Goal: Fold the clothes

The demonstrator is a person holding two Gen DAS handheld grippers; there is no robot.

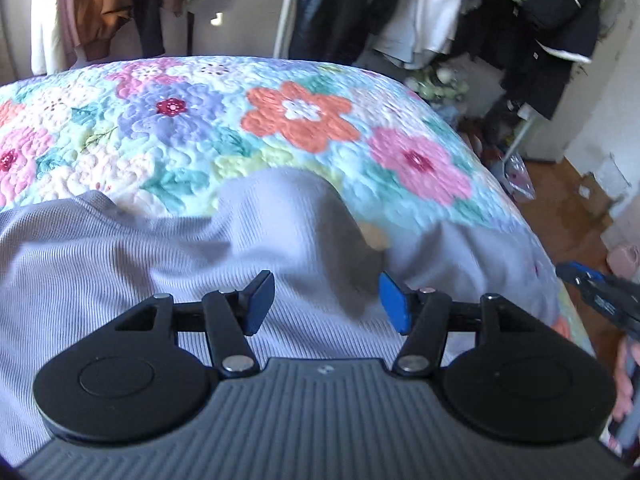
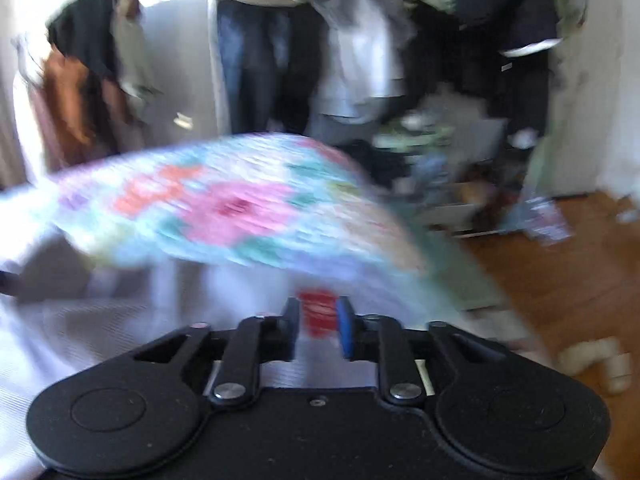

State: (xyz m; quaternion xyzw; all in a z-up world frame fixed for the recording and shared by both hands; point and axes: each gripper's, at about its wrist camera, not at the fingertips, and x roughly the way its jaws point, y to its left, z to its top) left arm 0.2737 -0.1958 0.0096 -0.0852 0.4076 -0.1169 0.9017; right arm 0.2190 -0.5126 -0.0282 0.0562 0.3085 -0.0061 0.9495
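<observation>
A pale lilac ribbed garment (image 1: pixel 132 256) lies rumpled on a floral quilted bed (image 1: pixel 300 112). My left gripper (image 1: pixel 326 304) is open above the garment, with nothing between its fingers. My right gripper (image 2: pixel 318 328) shows in a blurred view over the same garment (image 2: pixel 80 328) near the bed's right edge. Its jaws stand a narrow gap apart with a red patch (image 2: pixel 318 312) between them; I cannot tell whether they pinch the cloth. The right gripper also shows at the right edge of the left wrist view (image 1: pixel 600 300).
Racks of hanging clothes (image 1: pixel 420 12) stand behind the bed. Wooden floor (image 2: pixel 560 280) with clutter and a slipper (image 2: pixel 596 364) lies to the right of the bed. The quilt (image 2: pixel 240 208) spreads ahead.
</observation>
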